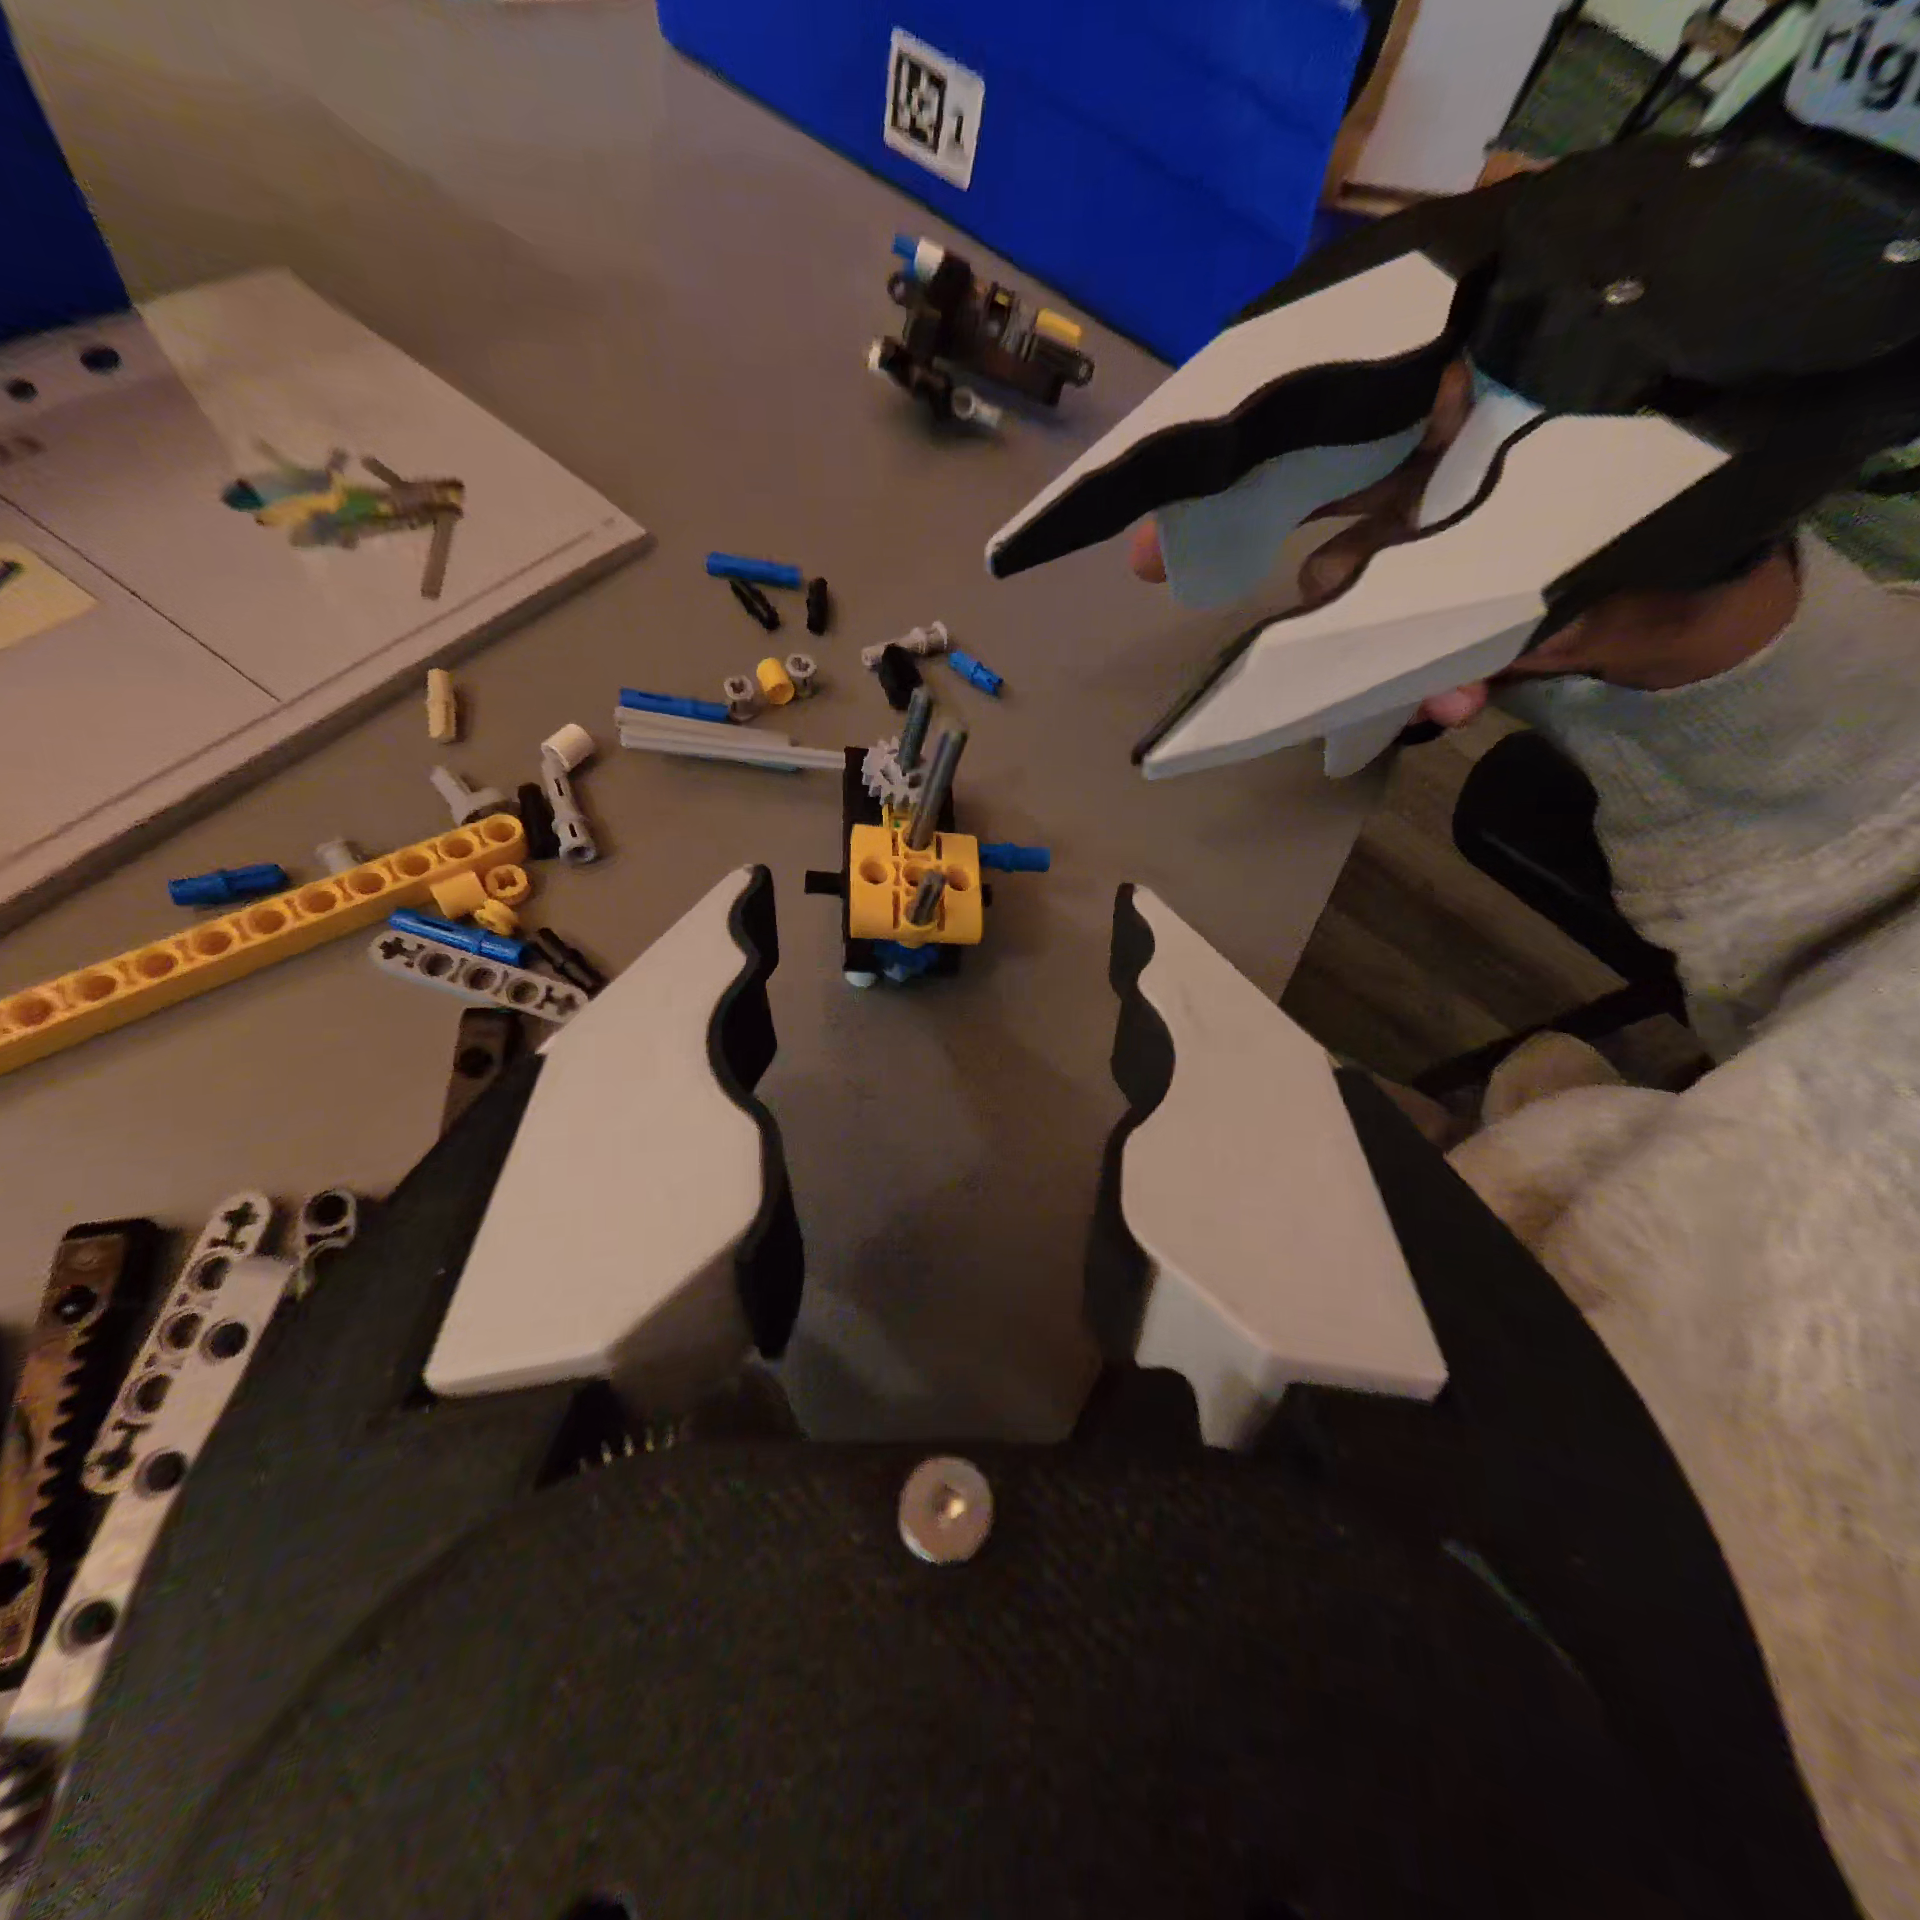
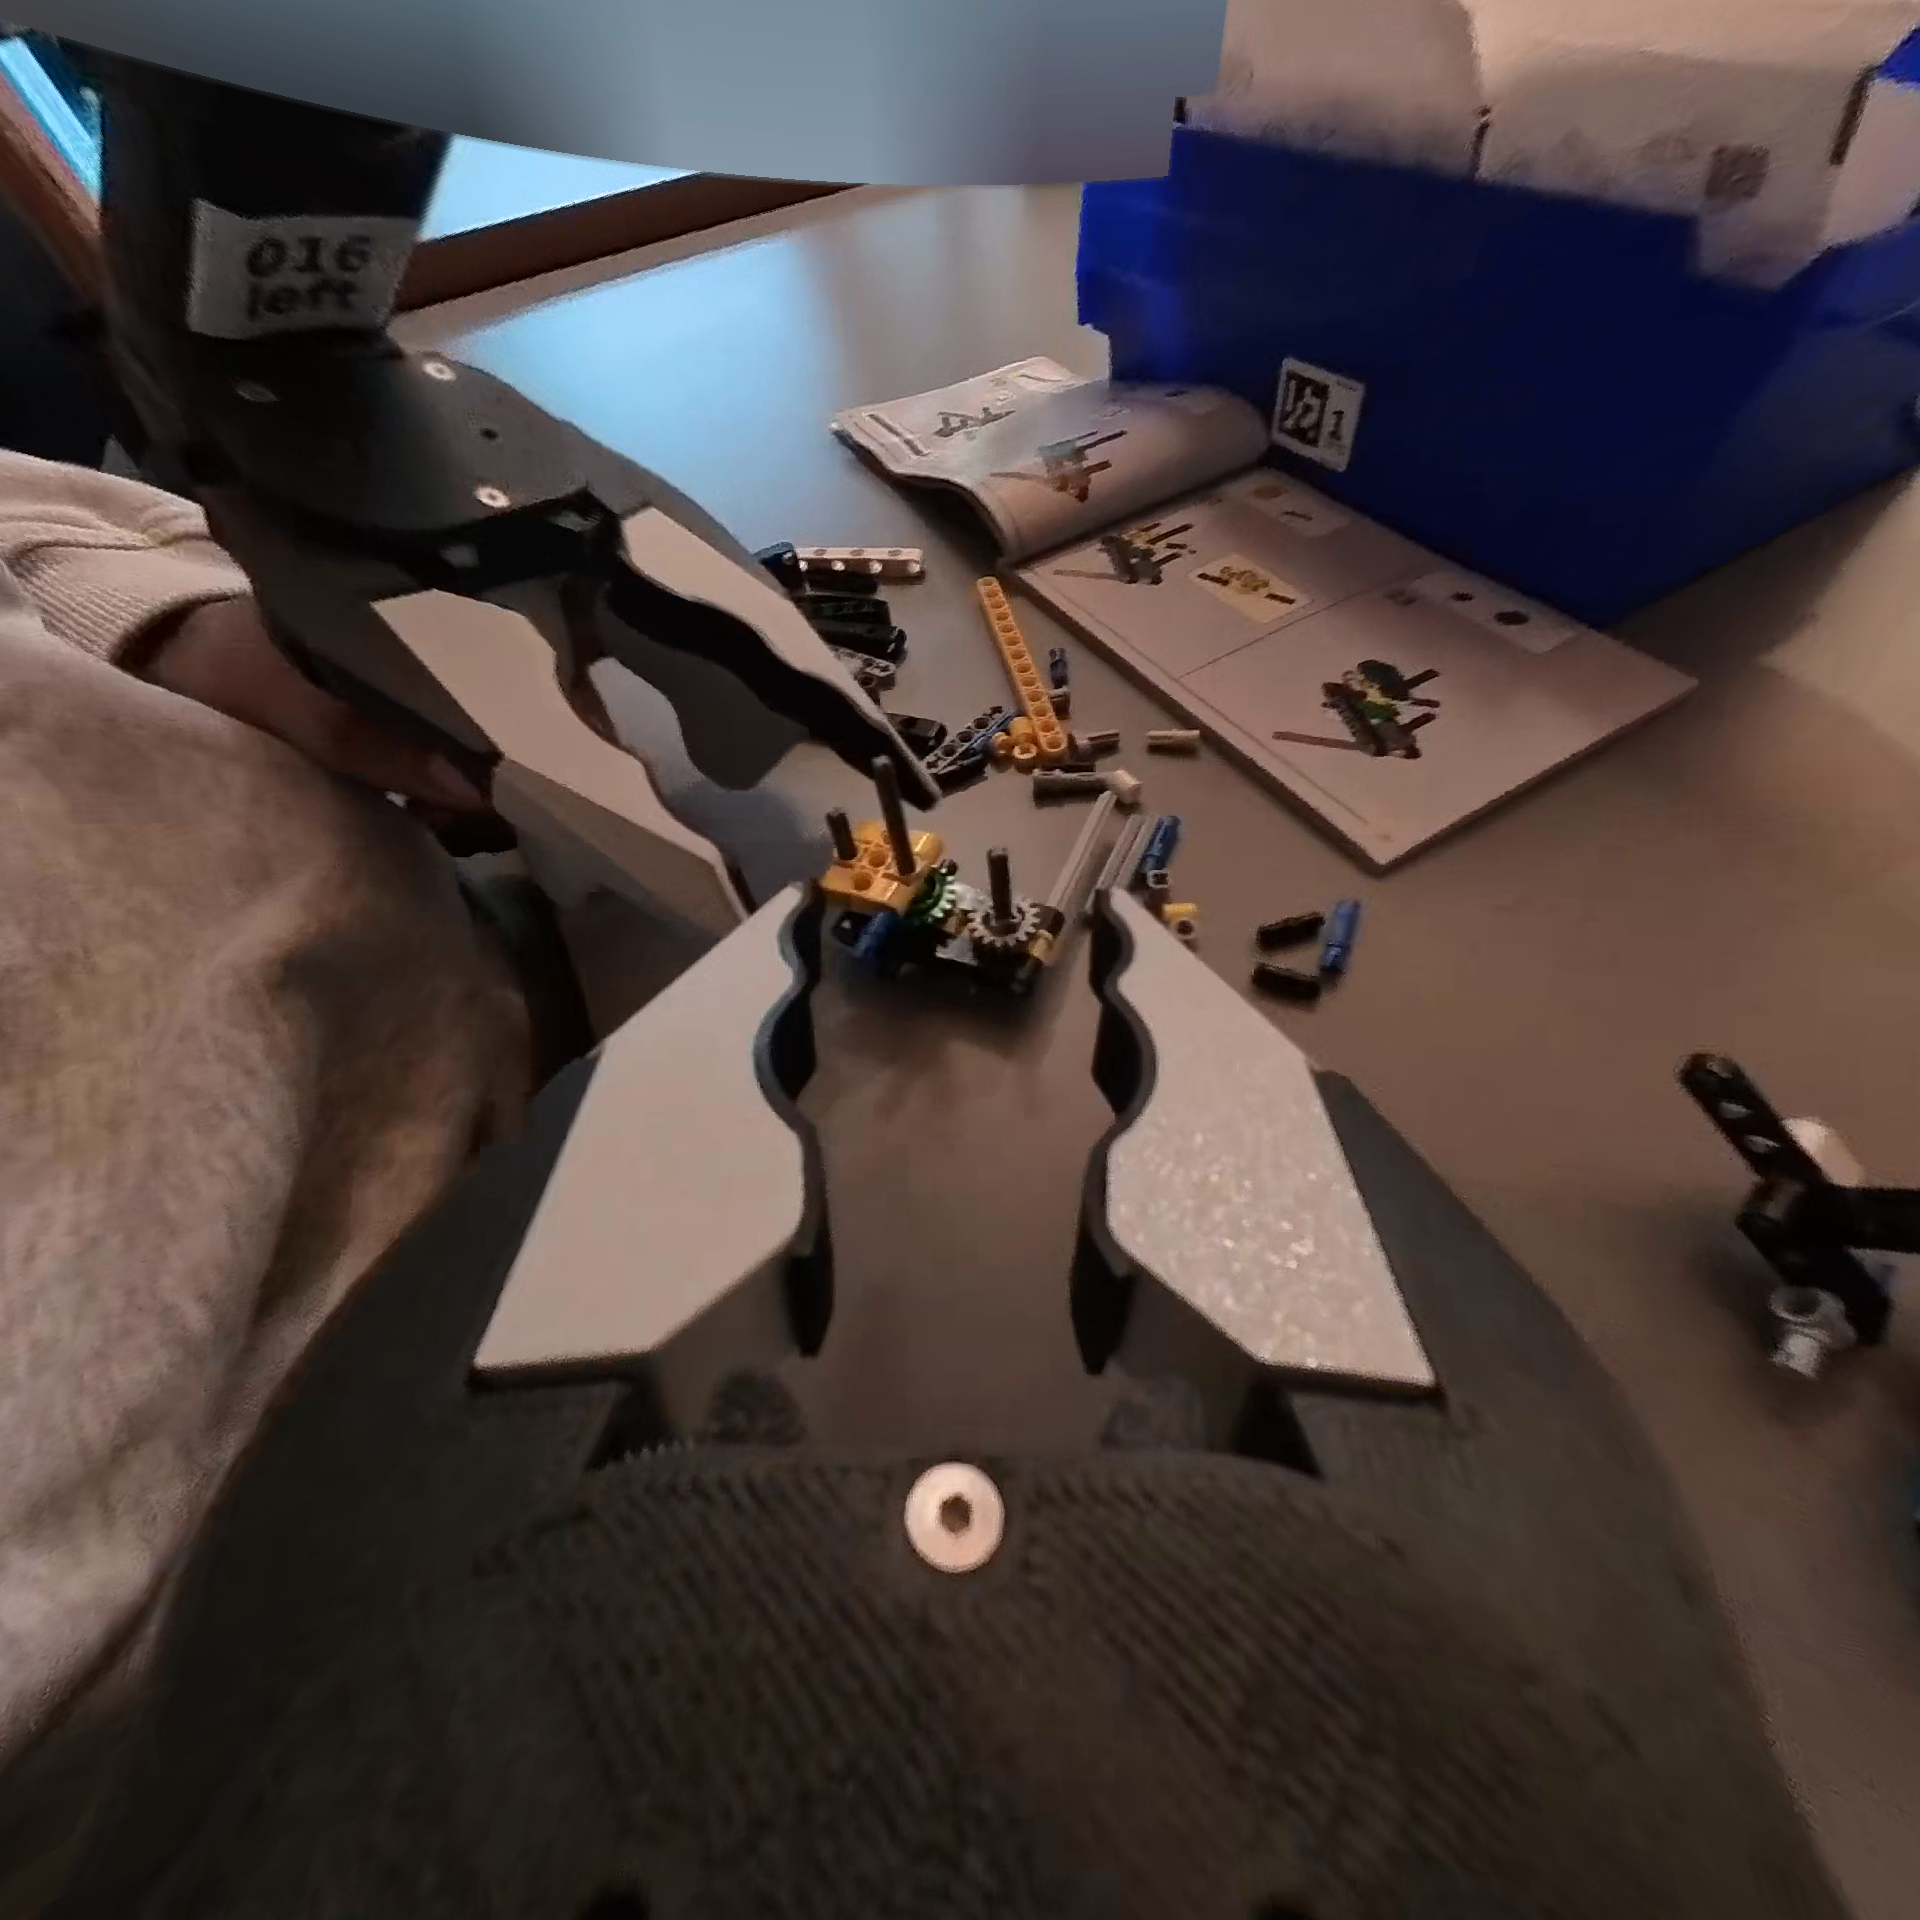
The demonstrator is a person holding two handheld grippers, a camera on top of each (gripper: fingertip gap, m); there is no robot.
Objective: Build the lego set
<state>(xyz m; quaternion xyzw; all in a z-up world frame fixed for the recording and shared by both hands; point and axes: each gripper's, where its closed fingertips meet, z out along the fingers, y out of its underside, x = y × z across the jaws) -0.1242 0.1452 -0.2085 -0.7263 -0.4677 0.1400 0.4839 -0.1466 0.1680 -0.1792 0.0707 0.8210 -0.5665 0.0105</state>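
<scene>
A small lego build [image 1: 909, 883] with a yellow block, grey gears and upright dark axles stands on the grey table. My left gripper [image 1: 940, 894] is open and empty, its tips on either side of the build. In the right wrist view the same build [image 2: 914, 904] sits just past my right gripper [image 2: 951, 914], which is open and empty. The right gripper also shows in the left wrist view [image 1: 1070, 665], raised at the upper right. The left gripper shows in the right wrist view [image 2: 831, 821], above and left of the build.
Loose pins and axles [image 1: 727, 686] and a long yellow beam [image 1: 260, 925] lie left of the build. An open instruction booklet [image 1: 260, 540] lies at the left. A second dark sub-assembly [image 1: 977, 332] sits near a blue bin [image 1: 1091, 125]. The table edge [image 1: 1330, 883] runs at the right.
</scene>
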